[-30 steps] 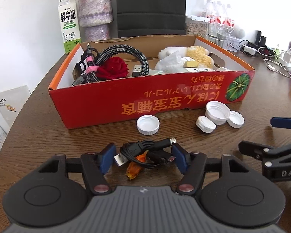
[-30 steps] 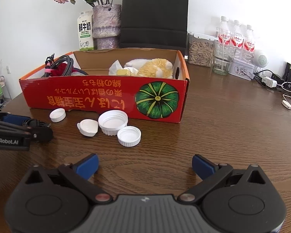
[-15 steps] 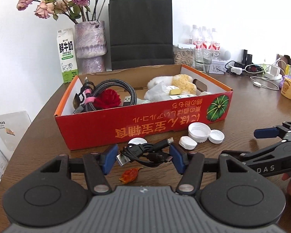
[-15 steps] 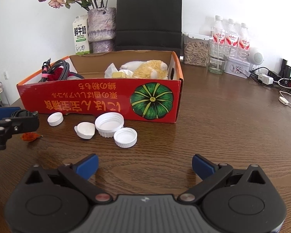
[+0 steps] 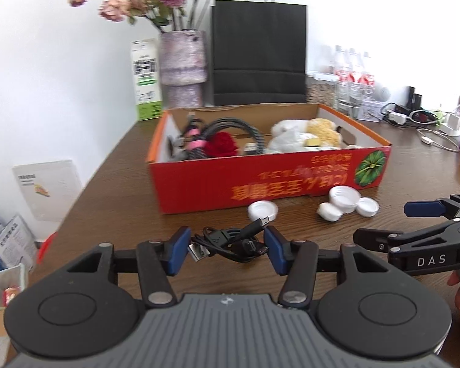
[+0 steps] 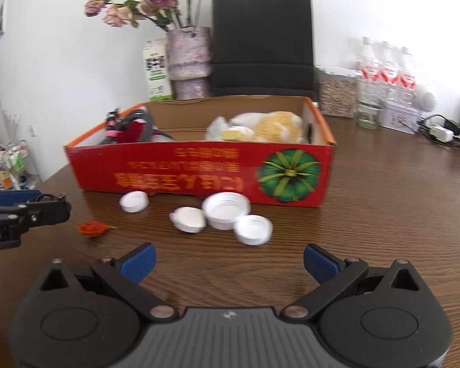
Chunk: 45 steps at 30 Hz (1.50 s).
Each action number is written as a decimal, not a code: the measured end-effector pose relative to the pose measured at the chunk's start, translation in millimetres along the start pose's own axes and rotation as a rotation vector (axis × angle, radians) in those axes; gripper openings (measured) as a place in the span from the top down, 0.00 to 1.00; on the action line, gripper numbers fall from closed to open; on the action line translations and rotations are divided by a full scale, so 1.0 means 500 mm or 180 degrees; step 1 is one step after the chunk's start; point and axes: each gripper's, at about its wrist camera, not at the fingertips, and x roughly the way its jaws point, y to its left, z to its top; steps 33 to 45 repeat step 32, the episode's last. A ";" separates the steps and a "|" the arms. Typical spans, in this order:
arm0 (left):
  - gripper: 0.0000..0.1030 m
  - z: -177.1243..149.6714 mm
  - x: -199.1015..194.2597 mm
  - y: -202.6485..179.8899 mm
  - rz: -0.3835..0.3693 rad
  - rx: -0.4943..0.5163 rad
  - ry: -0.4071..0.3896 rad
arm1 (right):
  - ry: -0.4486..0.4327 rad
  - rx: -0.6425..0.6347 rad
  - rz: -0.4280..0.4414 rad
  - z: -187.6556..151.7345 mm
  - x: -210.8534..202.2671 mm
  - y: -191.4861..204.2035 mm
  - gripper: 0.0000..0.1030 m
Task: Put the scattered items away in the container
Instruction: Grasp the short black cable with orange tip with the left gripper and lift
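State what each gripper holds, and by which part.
The left gripper clamps the coiled black USB cable across its bundle, lifted; its jaws have just been closing. The right gripper holds nothing.

You have the bundled black USB cable (image 5: 230, 240) pinched off the table, short of the red cardboard box (image 5: 270, 181); 4 white caps (image 6: 222, 214) and an orange scrap (image 6: 92, 229) lie outside it.

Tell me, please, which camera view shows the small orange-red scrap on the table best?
The right wrist view: the orange-red scrap lies unobstructed on the table, left of the white caps. The left wrist view does not show it.
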 end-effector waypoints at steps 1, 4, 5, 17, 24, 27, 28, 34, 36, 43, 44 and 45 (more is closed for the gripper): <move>0.48 -0.003 -0.006 0.011 0.0042 -0.0005 0.0001 | -0.0001 -0.0021 0.0050 0.003 0.002 0.014 0.00; 0.48 -0.011 -0.018 0.043 0.0137 -0.0050 -0.0006 | 0.0002 -0.0081 0.0189 0.011 0.012 0.060 0.01; 0.48 -0.013 -0.021 0.054 0.0155 -0.0073 -0.0006 | 0.0010 -0.0105 0.0225 0.013 0.016 0.076 0.01; 0.48 -0.033 -0.042 0.124 0.0235 -0.0215 -0.0071 | 0.0217 -0.0381 0.0409 0.039 0.100 0.225 0.25; 0.48 -0.039 -0.046 0.136 0.0233 -0.0276 -0.0095 | 0.0198 -0.0516 0.0385 0.033 0.090 0.228 0.61; 0.48 -0.038 -0.048 0.132 0.0221 -0.0261 -0.0116 | 0.0185 -0.0510 0.0393 0.030 0.086 0.219 0.61; 0.48 -0.037 -0.048 0.129 0.0216 -0.0251 -0.0123 | 0.0185 -0.0498 0.0402 0.030 0.084 0.216 0.61; 0.48 -0.027 -0.047 0.117 0.0188 -0.0211 -0.0172 | 0.0114 -0.0473 0.0427 0.035 0.071 0.204 0.61; 0.48 -0.027 -0.047 0.117 0.0188 -0.0211 -0.0172 | 0.0114 -0.0473 0.0427 0.035 0.071 0.204 0.61; 0.48 -0.027 -0.047 0.117 0.0188 -0.0211 -0.0172 | 0.0114 -0.0473 0.0427 0.035 0.071 0.204 0.61; 0.48 -0.027 -0.047 0.117 0.0188 -0.0211 -0.0172 | 0.0114 -0.0473 0.0427 0.035 0.071 0.204 0.61; 0.48 -0.027 -0.047 0.117 0.0188 -0.0211 -0.0172 | 0.0114 -0.0473 0.0427 0.035 0.071 0.204 0.61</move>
